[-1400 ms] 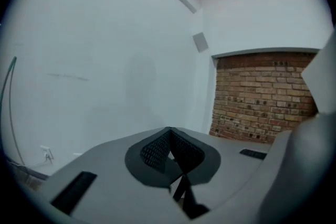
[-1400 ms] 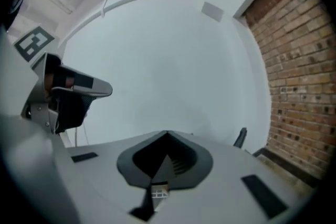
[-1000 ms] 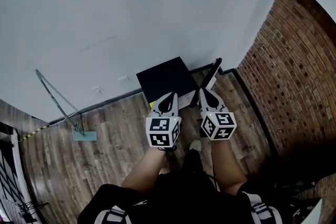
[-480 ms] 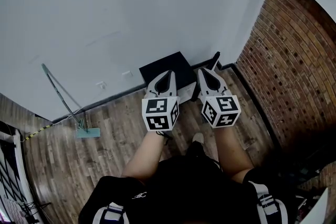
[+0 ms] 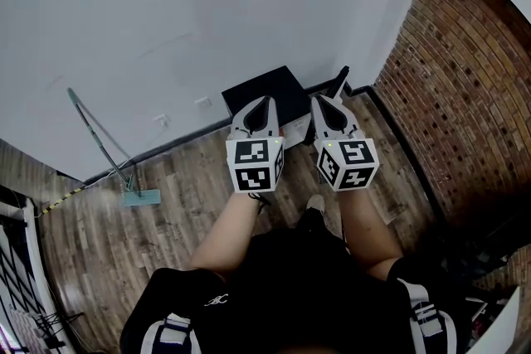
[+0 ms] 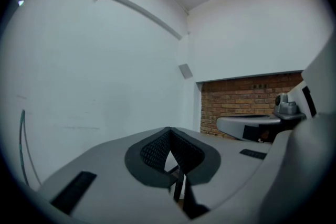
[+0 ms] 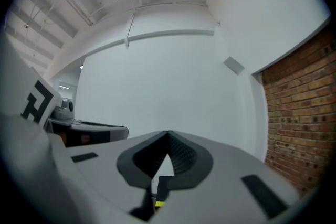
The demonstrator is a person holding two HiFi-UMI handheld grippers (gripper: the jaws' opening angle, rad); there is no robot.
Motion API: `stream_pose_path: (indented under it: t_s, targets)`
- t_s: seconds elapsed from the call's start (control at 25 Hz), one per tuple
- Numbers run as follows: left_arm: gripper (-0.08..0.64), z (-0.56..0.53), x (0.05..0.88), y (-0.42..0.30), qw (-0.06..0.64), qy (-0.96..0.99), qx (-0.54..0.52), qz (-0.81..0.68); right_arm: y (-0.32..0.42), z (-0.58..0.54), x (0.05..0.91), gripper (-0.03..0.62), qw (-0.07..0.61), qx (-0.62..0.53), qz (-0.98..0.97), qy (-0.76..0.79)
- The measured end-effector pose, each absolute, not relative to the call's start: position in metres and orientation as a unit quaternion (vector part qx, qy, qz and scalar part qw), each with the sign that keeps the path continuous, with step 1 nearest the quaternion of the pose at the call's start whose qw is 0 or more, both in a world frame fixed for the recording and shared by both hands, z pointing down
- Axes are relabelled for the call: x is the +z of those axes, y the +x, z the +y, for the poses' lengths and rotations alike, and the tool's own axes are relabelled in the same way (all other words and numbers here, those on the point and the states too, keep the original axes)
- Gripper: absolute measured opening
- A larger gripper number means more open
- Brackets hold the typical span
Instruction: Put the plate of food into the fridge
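Note:
No plate of food shows in any view. A low black cabinet stands on the wooden floor against the white wall, straight ahead of me. My left gripper and right gripper are held side by side above the floor, pointing level at the wall, their tips over the cabinet's near edge in the head view. In the left gripper view the left gripper has its jaws meeting at the tip with nothing between them. The right gripper looks the same in its own view, shut and empty.
A long-handled mop with a teal head leans on the wall at left. A brick wall runs along the right. A dark narrow object leans in the corner beside the cabinet. My legs and shoes are below the grippers.
Both grippers have risen and moved forward together toward the wall and cabinet. Their jaws stayed shut.

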State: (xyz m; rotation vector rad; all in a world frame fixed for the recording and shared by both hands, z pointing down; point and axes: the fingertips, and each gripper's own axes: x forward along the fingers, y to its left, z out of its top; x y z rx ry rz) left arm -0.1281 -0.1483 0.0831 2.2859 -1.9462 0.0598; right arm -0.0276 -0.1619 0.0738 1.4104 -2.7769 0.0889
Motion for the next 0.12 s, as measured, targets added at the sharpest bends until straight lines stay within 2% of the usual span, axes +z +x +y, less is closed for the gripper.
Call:
stream_pose_path:
  t_s: [0.12]
  targets:
    - [-0.003,-0.1415,0.0867,-0.1276,0.056,0.760,0.036,-0.646,-0.0320,-0.1559,0.0773,0.013,0.016,0.026,-0.891,0.454]
